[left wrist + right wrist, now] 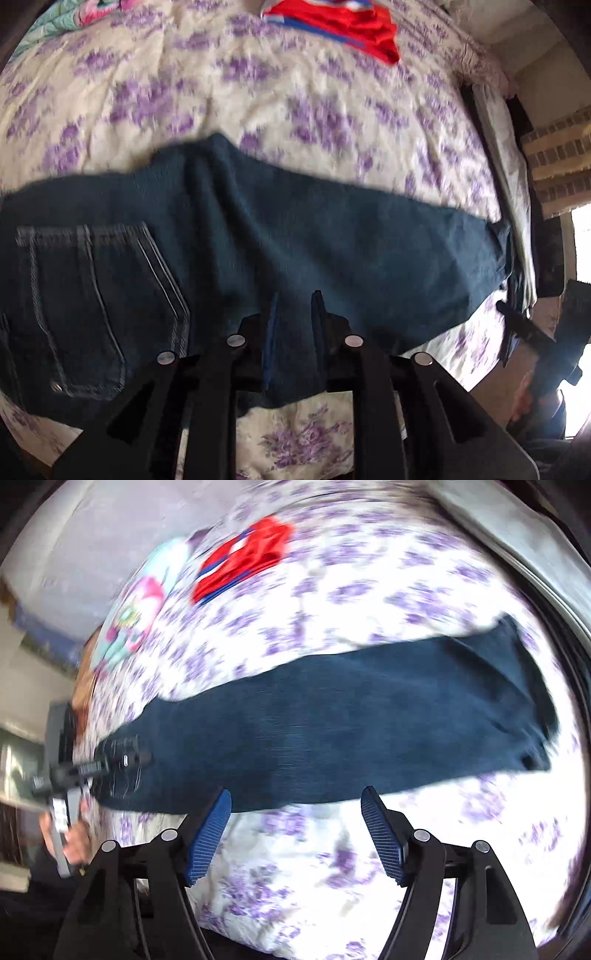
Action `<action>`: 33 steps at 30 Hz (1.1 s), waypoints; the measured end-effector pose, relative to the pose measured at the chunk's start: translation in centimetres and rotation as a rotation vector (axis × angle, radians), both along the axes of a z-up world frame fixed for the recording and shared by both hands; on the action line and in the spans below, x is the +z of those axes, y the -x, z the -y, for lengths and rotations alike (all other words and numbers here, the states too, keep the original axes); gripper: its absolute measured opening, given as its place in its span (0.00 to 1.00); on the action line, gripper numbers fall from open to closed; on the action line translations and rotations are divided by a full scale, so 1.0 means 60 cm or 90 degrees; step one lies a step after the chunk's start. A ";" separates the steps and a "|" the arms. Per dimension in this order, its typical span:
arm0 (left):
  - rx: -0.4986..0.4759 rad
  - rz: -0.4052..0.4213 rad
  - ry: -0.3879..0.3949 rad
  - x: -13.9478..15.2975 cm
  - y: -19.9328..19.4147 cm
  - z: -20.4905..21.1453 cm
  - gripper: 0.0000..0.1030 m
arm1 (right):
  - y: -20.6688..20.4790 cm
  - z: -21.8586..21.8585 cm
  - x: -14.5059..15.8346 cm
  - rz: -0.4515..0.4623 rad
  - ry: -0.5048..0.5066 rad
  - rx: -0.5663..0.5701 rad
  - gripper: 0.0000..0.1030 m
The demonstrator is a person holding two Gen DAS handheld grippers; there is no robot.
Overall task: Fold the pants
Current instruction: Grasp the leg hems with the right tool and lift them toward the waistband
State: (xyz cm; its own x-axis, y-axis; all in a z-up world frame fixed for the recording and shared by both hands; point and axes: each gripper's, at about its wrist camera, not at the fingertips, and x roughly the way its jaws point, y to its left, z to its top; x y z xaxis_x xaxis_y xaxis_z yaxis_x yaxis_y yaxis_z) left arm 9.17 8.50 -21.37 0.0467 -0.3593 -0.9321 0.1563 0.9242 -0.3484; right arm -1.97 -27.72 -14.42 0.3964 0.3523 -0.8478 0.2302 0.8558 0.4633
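Dark blue jeans (258,251) lie lengthwise across the flowered bedspread, folded leg on leg, back pocket (92,310) at the left. My left gripper (293,306) hovers over the near edge of the jeans at mid-thigh, its jaws a narrow gap apart with nothing between them. In the right wrist view the jeans (351,723) stretch from waist at left to hems (524,701) at right. My right gripper (295,805) is wide open and empty, just short of the jeans' near edge. The left gripper also shows there (110,764) at the waist end.
The bedspread (258,92) is white with purple flowers. A red and blue garment (332,26) lies at the far side, and a pink and teal cloth (136,620) beside it. The bed's edge (517,184) and a brick wall lie to the right.
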 end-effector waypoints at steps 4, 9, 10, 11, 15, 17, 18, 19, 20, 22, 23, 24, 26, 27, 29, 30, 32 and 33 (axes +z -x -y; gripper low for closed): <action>0.018 0.007 -0.002 -0.029 0.041 -0.007 0.16 | 0.069 0.126 -0.049 -0.006 -0.102 -0.197 0.71; 0.029 -0.014 -0.009 -0.023 0.032 -0.010 0.15 | 0.082 0.195 -0.119 0.017 -0.204 -0.308 0.71; 0.026 -0.010 -0.020 -0.022 0.033 -0.006 0.15 | 0.079 0.204 -0.125 0.026 -0.218 -0.324 0.71; 0.024 -0.006 -0.029 -0.020 0.034 -0.002 0.15 | 0.074 0.209 -0.130 0.039 -0.226 -0.336 0.71; 0.021 -0.001 -0.049 -0.014 0.036 0.006 0.15 | 0.039 0.223 -0.138 0.068 -0.230 -0.355 0.68; 0.020 -0.005 -0.061 -0.011 0.034 0.013 0.15 | 0.028 0.224 -0.137 0.065 -0.207 -0.363 0.18; 0.018 -0.006 -0.071 -0.005 0.035 0.019 0.15 | 0.024 0.226 -0.141 0.058 -0.211 -0.361 0.14; 0.012 -0.004 -0.074 0.004 0.036 0.026 0.14 | 0.023 0.227 -0.139 0.058 -0.215 -0.368 0.12; 0.005 0.004 -0.065 0.017 0.037 0.040 0.14 | 0.025 0.225 -0.130 0.063 -0.205 -0.365 0.12; -0.016 0.034 -0.039 0.050 0.038 0.067 0.14 | 0.020 0.212 -0.104 0.072 -0.145 -0.332 0.11; -0.030 0.047 -0.023 0.068 0.035 0.088 0.14 | 0.016 0.208 -0.095 0.073 -0.123 -0.317 0.11; -0.042 0.054 -0.005 0.080 0.029 0.111 0.14 | 0.013 0.205 -0.087 0.073 -0.110 -0.306 0.11; -0.072 0.060 0.030 0.093 0.014 0.168 0.14 | 0.011 0.206 -0.076 0.075 -0.109 -0.296 0.11; -0.087 0.064 0.031 0.093 0.007 0.199 0.14 | 0.010 0.207 -0.072 0.076 -0.109 -0.291 0.11; -0.120 0.074 0.042 0.087 -0.005 0.262 0.14 | 0.011 0.207 -0.066 0.073 -0.102 -0.282 0.12; -0.132 0.073 0.051 0.080 -0.011 0.292 0.14 | 0.012 0.207 -0.064 0.072 -0.099 -0.277 0.12; -0.151 0.064 0.064 0.060 -0.019 0.340 0.14 | 0.011 0.207 -0.059 0.069 -0.094 -0.270 0.12; -0.162 0.065 0.049 0.045 -0.016 0.363 0.14 | 0.011 0.207 -0.057 0.069 -0.093 -0.269 0.12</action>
State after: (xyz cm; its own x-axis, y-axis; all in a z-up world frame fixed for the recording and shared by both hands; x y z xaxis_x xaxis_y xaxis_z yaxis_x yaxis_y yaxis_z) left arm 10.13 -13.27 -18.66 0.0373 -0.4415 -0.8965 0.4178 0.8218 -0.3874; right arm -2.61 -40.16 -17.86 0.6141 0.2539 -0.7473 0.4886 0.6213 0.6126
